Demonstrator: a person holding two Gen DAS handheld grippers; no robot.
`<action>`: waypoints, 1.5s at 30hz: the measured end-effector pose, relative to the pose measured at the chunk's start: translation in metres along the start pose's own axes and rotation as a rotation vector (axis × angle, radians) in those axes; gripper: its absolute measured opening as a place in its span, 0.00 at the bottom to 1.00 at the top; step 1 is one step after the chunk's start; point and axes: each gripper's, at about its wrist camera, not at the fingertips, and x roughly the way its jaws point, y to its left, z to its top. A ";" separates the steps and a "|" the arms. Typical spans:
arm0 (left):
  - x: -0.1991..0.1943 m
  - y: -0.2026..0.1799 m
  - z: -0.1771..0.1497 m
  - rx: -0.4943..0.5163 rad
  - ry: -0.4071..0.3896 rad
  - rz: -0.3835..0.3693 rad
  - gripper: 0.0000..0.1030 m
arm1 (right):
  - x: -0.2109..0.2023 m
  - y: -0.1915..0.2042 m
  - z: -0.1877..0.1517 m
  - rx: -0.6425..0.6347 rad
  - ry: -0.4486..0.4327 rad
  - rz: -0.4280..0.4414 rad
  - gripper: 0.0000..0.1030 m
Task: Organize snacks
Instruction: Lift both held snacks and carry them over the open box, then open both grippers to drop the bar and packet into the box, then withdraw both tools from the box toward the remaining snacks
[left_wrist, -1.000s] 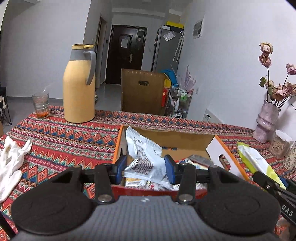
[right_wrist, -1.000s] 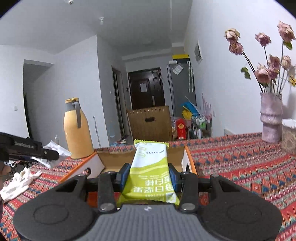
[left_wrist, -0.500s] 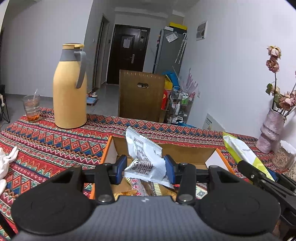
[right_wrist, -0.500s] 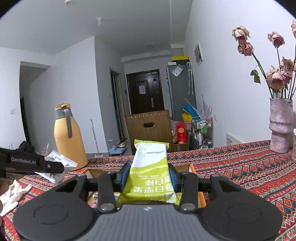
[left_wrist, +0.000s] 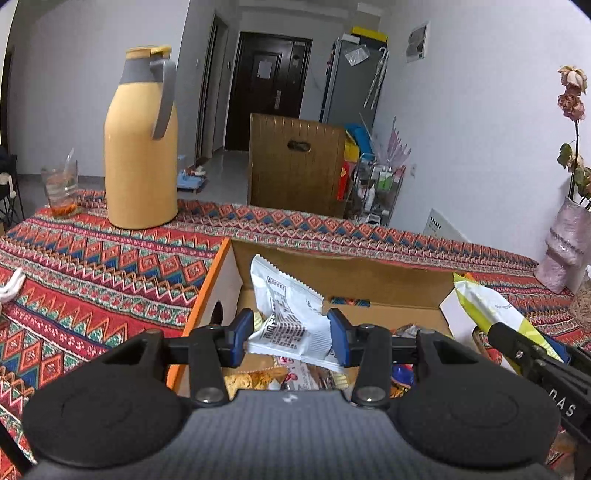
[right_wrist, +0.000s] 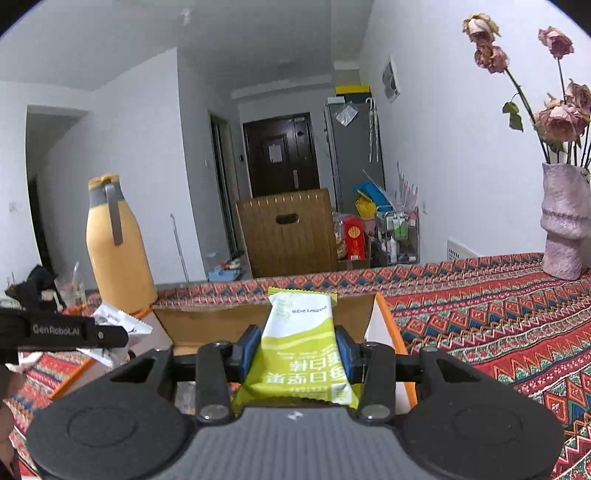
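An open cardboard box (left_wrist: 354, 275) with orange edges sits on the patterned tablecloth and holds several snack packets (left_wrist: 295, 376). My left gripper (left_wrist: 291, 334) is shut on a white snack packet (left_wrist: 288, 314) and holds it over the box's near left part. My right gripper (right_wrist: 298, 349) is shut on a green and white snack packet (right_wrist: 301, 350) above the box (right_wrist: 221, 321). In the left wrist view the green packet (left_wrist: 491, 310) shows at the box's right side. In the right wrist view the white packet (right_wrist: 118, 325) shows at the left.
A tall yellow thermos (left_wrist: 142, 147) and a glass (left_wrist: 61, 184) stand at the table's far left. A pink vase with dried roses (right_wrist: 563, 225) stands at the far right. A white cloth (left_wrist: 11, 286) lies at the left edge. A wooden chair (left_wrist: 295, 162) is behind the table.
Both grippers have moved forward over the box, each keeping its packet. The box interior now lies directly below the left gripper, and the thermos looms closer.
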 end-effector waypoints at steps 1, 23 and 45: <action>0.001 -0.001 -0.002 0.002 0.004 -0.001 0.43 | 0.001 0.001 -0.002 -0.003 0.007 -0.002 0.40; -0.019 -0.006 -0.008 -0.002 -0.039 0.032 1.00 | -0.018 -0.014 -0.004 0.075 -0.018 -0.011 1.00; -0.087 -0.004 -0.015 0.034 -0.036 0.035 1.00 | -0.095 -0.002 -0.007 0.003 -0.043 -0.008 1.00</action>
